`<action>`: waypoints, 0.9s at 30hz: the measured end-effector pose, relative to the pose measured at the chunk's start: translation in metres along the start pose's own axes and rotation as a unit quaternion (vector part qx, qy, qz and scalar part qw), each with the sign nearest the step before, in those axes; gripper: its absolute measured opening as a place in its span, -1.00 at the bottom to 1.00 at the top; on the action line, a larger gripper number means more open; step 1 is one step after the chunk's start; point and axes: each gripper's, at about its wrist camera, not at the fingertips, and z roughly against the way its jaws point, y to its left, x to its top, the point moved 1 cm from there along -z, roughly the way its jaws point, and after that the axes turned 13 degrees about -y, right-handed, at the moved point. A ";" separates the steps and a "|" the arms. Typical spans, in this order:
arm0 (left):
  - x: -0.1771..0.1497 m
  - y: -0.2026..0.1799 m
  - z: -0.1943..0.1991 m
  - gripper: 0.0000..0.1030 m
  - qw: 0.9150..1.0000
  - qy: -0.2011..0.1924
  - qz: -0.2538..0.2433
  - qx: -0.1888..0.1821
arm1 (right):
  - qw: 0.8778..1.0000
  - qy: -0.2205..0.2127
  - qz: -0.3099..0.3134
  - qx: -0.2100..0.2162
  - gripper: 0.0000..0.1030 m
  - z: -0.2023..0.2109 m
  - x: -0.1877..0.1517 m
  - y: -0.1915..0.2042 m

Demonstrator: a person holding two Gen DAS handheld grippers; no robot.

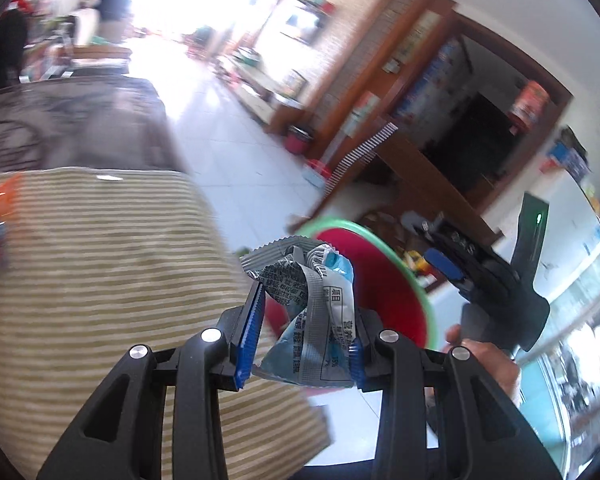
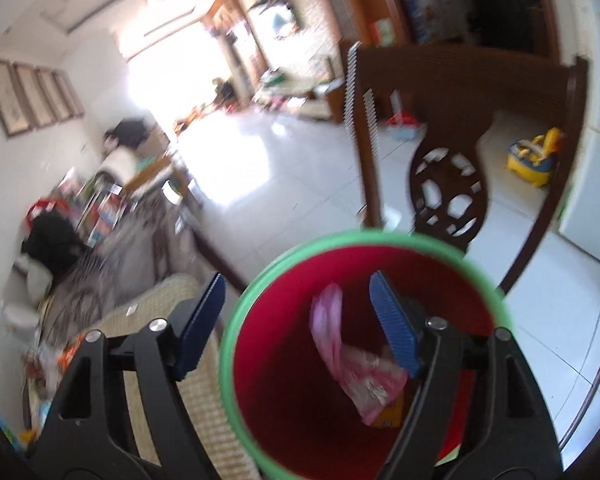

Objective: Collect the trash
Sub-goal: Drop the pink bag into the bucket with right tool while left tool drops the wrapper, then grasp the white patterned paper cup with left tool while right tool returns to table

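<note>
Silver-blue wrapper (image 1: 308, 312): crumpled foil snack packet with printed text, pinched between the blue pads of the left gripper (image 1: 300, 344); its upper part projects forward past the fingertips.
Left gripper: jaws drawn in on the silver-blue wrapper, pads pressing on both sides of it.
Trash bin (image 1: 404, 276): red inside, green rim; in the left wrist view it lies just ahead of the left gripper and slightly to its right, partly behind the wrapper.
Pink wrapper (image 2: 352, 360): crumpled pink packet inside the trash bin (image 2: 236, 320), below and between the fingers of the right gripper (image 2: 300, 320), not touched by either pad. Blur leaves it unclear whether it is resting on the bottom or in mid-air.
Orange item (image 2: 388, 416): a small orange-yellow piece under the pink wrapper, inside the bin; too blurred to identify.
Right gripper: jaws spread wide, nothing gripped; its right finger hangs over the bin opening, its left finger outside the rim above the striped mat (image 2: 160, 308).
Right gripper, seen from the left (image 1: 456, 268): right of the left gripper, beyond the bin, carried by a hand (image 1: 488, 360).
Striped mat (image 1: 100, 272): beige striped cloth on the bench, left of and below the left gripper.
Chair (image 2: 452, 176): dark carved wood, beyond the bin, standing on the white tiled floor (image 2: 292, 184).
</note>
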 end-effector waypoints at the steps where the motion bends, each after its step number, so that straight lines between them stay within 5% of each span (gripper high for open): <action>1: 0.000 -0.010 -0.015 -0.33 1.000 0.016 -0.005 -0.014 | 1.000 -0.016 -0.013 -0.011 0.59 0.004 0.004 -0.007; 7: -0.009 -0.050 -0.087 -0.16 0.995 0.074 -0.044 -0.045 | 0.991 -0.091 -0.077 -0.065 0.67 0.022 0.021 -0.040; 11: -0.006 -0.054 -0.104 -0.05 0.994 0.084 -0.047 -0.044 | 0.989 -0.097 -0.088 -0.071 0.67 0.020 0.023 -0.045; 14: 0.000 -0.046 -0.091 0.19 0.995 0.066 -0.057 -0.037 | 0.992 -0.083 -0.070 -0.064 0.67 0.012 0.022 -0.034; 21: 0.022 -0.021 -0.075 0.21 0.997 0.054 0.001 -0.050 | 0.994 -0.086 -0.062 -0.035 0.73 0.013 0.021 -0.001; 27: 0.017 0.010 -0.018 0.46 0.997 0.025 -0.067 -0.012 | 0.997 -0.071 -0.033 -0.023 0.76 0.003 0.016 0.025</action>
